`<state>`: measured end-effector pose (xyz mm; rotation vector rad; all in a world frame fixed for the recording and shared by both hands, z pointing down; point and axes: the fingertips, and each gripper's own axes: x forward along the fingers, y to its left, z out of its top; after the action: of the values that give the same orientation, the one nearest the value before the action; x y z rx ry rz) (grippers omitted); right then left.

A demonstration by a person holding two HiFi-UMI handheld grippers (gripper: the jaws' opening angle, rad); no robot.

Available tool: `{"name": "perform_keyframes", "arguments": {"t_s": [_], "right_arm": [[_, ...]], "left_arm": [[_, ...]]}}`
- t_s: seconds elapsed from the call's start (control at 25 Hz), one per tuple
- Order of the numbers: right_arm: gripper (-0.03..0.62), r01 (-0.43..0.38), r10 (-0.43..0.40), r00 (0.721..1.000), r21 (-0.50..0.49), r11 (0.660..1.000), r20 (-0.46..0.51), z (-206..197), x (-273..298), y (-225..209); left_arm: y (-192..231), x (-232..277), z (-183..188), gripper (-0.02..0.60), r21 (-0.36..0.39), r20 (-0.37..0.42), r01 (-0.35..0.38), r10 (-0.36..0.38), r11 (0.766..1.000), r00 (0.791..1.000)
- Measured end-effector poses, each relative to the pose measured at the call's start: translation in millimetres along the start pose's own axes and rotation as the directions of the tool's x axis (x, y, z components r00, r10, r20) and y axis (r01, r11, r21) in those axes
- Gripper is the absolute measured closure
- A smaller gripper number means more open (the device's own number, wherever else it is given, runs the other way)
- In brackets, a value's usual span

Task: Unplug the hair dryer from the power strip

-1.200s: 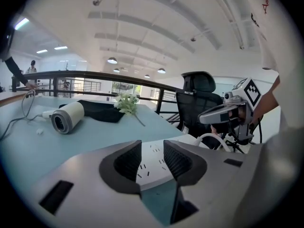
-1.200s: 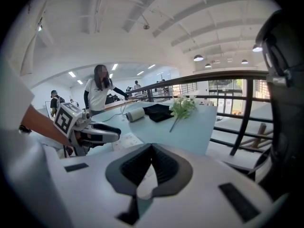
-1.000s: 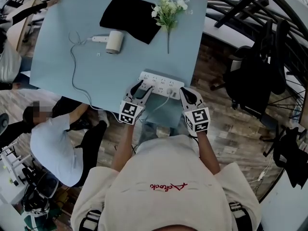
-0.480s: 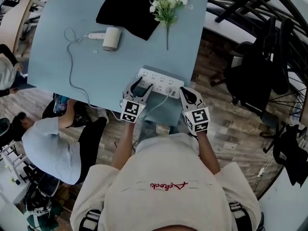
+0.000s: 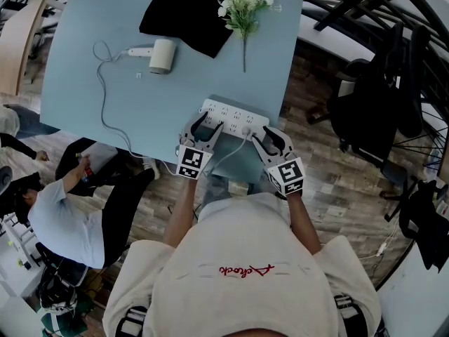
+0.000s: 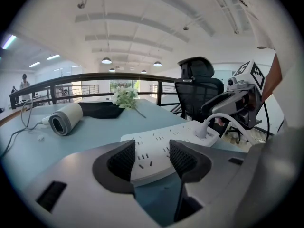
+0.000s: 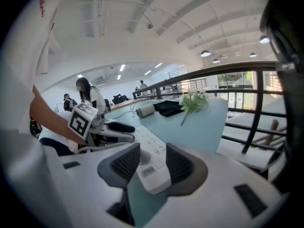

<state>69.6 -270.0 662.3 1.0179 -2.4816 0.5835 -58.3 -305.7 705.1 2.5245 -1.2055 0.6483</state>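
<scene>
near edge:
- left gripper point(image 5: 208, 126) is spread as wide as it goes. its jaws straddle the left end of the power strip point(image 5: 231, 118), and the pads don't seem to press on it.
- right gripper point(image 5: 266, 140) has just been opening. the strip's right end and the plug point(image 6: 204, 127) sit between its jaws, not pinched.
- the plug stands upright in the strip's rightmost socket, near the counter point(image 5: 84, 83) edge.

handling, my read:
- the plug is small, hard, smooth plastic, and only prong friction holds it.
- grip the plug body on its two sides, low down, never the plug lead point(image 5: 228, 149), which is soft and would strain at the neck.
- pull straight out of the socket face. a slanted pull would bind the prongs.
- the strip looks light and stiff and would likely lift with the plug, so the left gripper should pin or clamp it first.

cord:
- the plug lead drops over the near edge.
- the dryer cord point(image 5: 104, 104) also goes over that edge, further left.
- probably one cord, but i cannot trace it under the counter.

further out:
- the hair dryer point(image 5: 161, 55) lies on its side, mid-far left, well apart from the strip.
- beyond it lies a black cloth point(image 5: 186, 20), with a flower sprig point(image 5: 244, 9) on its right edge.
- nothing stands between the grippers and the plug.

off the counter:
- an office chair point(image 5: 372, 118) is at right.
- a person point(image 5: 70, 216) is on the floor at left.
- both are clear of the work.
</scene>
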Motion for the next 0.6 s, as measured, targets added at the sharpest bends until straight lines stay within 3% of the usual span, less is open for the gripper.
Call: {"name": "perform_keyframes", "arguments": {"t_s": [0.28, 0.6], "right_arm": [[0.373, -0.057, 0.058, 0.998, -0.080, 0.995, 0.007, -8, -2, 19], [0.368, -0.039, 0.038, 0.999, -0.106, 0.994, -0.010, -17, 0, 21]], "left_arm": [[0, 0, 1, 0.371, -0.001, 0.005, 0.000, 0.000, 1.000, 1.000], [1, 0, 0, 0.371, -0.001, 0.008, 0.002, -0.002, 1.000, 1.000]]}}
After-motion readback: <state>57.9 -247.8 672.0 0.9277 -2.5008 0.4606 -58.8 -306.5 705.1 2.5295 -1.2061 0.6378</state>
